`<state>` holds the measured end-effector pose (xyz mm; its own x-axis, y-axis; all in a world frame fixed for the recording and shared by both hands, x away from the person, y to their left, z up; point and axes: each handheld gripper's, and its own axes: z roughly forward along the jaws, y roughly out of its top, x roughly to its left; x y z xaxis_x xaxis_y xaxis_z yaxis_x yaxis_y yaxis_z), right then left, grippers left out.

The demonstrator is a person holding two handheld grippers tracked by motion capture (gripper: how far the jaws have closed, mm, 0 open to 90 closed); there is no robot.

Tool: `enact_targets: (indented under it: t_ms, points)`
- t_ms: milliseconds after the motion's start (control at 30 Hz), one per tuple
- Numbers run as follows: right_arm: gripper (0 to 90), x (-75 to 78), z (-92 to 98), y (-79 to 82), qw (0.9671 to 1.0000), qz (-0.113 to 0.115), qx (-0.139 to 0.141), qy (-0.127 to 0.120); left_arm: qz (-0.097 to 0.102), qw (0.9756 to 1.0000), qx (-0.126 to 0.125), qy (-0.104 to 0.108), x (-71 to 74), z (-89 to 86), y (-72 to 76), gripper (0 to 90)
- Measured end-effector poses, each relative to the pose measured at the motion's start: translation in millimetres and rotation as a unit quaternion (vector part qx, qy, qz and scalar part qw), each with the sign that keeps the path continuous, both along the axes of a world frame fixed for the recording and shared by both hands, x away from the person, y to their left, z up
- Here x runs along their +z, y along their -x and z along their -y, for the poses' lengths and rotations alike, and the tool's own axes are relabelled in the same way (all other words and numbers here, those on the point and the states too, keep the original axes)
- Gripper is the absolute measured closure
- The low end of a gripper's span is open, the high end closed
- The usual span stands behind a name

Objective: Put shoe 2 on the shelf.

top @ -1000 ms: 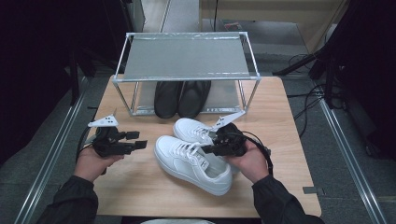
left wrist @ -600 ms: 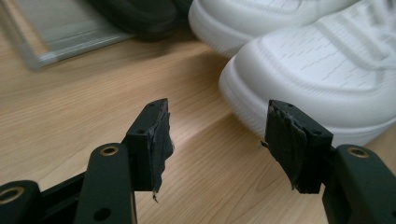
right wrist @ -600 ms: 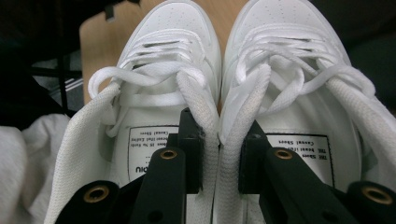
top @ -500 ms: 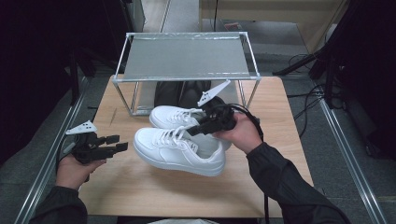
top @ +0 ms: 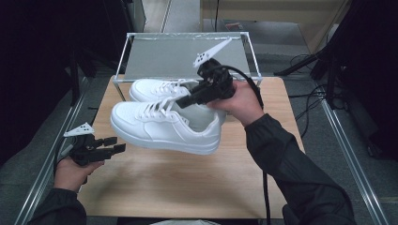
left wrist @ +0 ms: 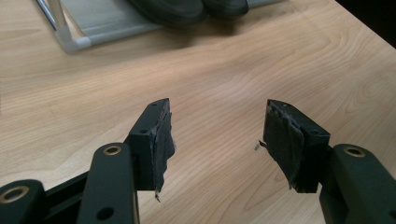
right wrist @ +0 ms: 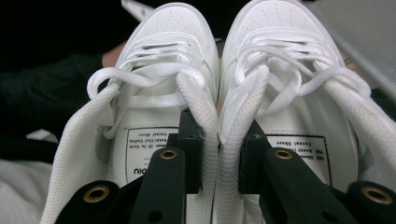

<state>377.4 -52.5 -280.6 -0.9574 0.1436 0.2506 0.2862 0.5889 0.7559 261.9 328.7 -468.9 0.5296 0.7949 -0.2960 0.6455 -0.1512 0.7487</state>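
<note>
A person at a wooden table [top: 187,183] lifts a pair of white sneakers [top: 164,124] clear of the tabletop with the right gripper [top: 187,100]. Its jaws pinch the two inner collars of the shoes together, one jaw inside each shoe, as the right gripper view shows, with the pads [right wrist: 191,154] pressing the padded edges between them. The sneakers hang side by side in the air over the middle of the table, toes pointing toward the person's left, just in front of the metal shoe rack [top: 187,56] at the far edge. The left gripper [top: 115,145] hovers low over the near left corner of the table, its jaws wide apart after closing slightly, with nothing between them but bare wood. A pair of black shoes [left wrist: 187,9] sits on the rack's lower shelf, seen in the left gripper view beyond the spread jaws.
</note>
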Motion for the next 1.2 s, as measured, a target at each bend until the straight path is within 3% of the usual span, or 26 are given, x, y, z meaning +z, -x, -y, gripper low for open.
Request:
enact_targets:
  t_ms: [67, 133, 167, 267, 367, 467, 500, 533, 600, 633, 667, 833, 867, 900, 1033, 1100, 1133, 1167, 1200]
  points:
    - [77.8, 19.0, -0.9, -9.5, 0.9997, -0.006, -0.022, -0.011, -0.001, 1.0, -0.001, -0.002, -2.0, 2.3, -1.2, 42.3]
    - [77.8, 23.2, -1.5, -12.1, 0.9995, -0.007, -0.029, -0.01, 0.0, 1.0, -0.002, -0.002, -2.3, 2.6, -1.4, 42.3]
    - [77.8, 33.7, -3.4, -21.4, 0.9984, -0.002, -0.056, -0.007, -0.002, 1.0, -0.003, -0.002, -2.1, 3.2, -1.3, 42.3]
    - [78.0, 42.7, -6.2, -33.3, 0.9949, 0.011, -0.1, 0.003, -0.002, 1.0, -0.007, -0.001, -2.6, 5.0, -2.4, 42.3]
    - [78.0, 46.2, -8.2, -51.8, 0.9876, 0.022, -0.155, 0.01, -0.007, 0.9999, -0.012, -0.006, -4.8, 8.4, -5.2, 42.4]
    - [78.0, 46.4, -11.8, -70.9, 0.9755, 0.037, -0.216, 0.021, -0.01, 0.9997, -0.021, -0.01, -6.2, 12.7, -7.9, 42.5]
    - [78.0, 46.4, -11.8, -70.9, 0.9755, 0.037, -0.216, 0.021, -0.01, 0.9997, -0.021, -0.01, -6.2, 12.7, -7.9, 42.5]
    - [78.0, 45.2, -15.7, -86.0, 0.965, 0.04, -0.257, 0.033, -0.01, 0.9996, -0.026, -0.008, -6.9, 14.6, -9.3, 42.5]
    - [77.8, 43.5, -18.7, -97.6, 0.956, 0.044, -0.287, 0.039, -0.01, 0.9995, -0.029, -0.008, -6.7, 16.0, -10.5, 42.5]
    - [77.9, 42.4, -20.2, -103.5, 0.9474, 0.037, -0.315, 0.041, -0.013, 0.9994, -0.032, -0.008, -6.6, 16.3, -11.0, 42.5]
    - [77.9, 41.0, -22.7, -109.2, 0.9414, 0.041, -0.332, 0.042, -0.014, 0.9993, -0.033, -0.008, -6.8, 17.1, -11.3, 42.5]
    - [77.8, 34.6, -37.4, -134.9, 0.9027, 0.031, -0.425, 0.061, -0.015, 0.9988, -0.045, -0.008, -7.6, 21.4, -12.5, 42.8]
    - [77.6, 33.1, -41.2, -139.9, 0.8929, 0.026, -0.445, 0.063, -0.011, 0.9987, -0.049, -0.006, -7.3, 23.7, -13.2, 42.7]
    - [77.5, 32.1, -43.5, -142.8, 0.8872, 0.026, -0.456, 0.065, -0.01, 0.9986, -0.051, -0.007, -6.6, 24.7, -13.3, 42.8]
    - [77.1, 26.2, -49.6, -153.7, 0.8556, 0.008, -0.515, 0.048, -0.01, 0.998, -0.063, -0.005, -6.1, 30.2, -12.7, 42.9]
    - [76.6, 24.9, -55.0, -157.2, 0.8419, 0.007, -0.537, 0.05, -0.007, 0.9975, -0.07, -0.005, -5.7, 32.2, -12.3, 43.2]
    - [76.6, 24.9, -55.0, -157.2, 0.8419, 0.007, -0.537, 0.05, -0.007, 0.9975, -0.07, -0.005, -5.7, 32.2, -12.3, 43.2]
    - [76.5, 23.6, -62.4, -160.2, 0.8305, 0.01, -0.554, 0.057, -0.007, 0.997, -0.076, -0.004, -5.1, 34.3, -12.8, 43.2]
    - [76.4, 22.9, -66.4, -161.2, 0.8262, 0.011, -0.56, 0.063, -0.007, 0.9969, -0.078, -0.004, -4.8, 34.7, -13.1, 43.2]
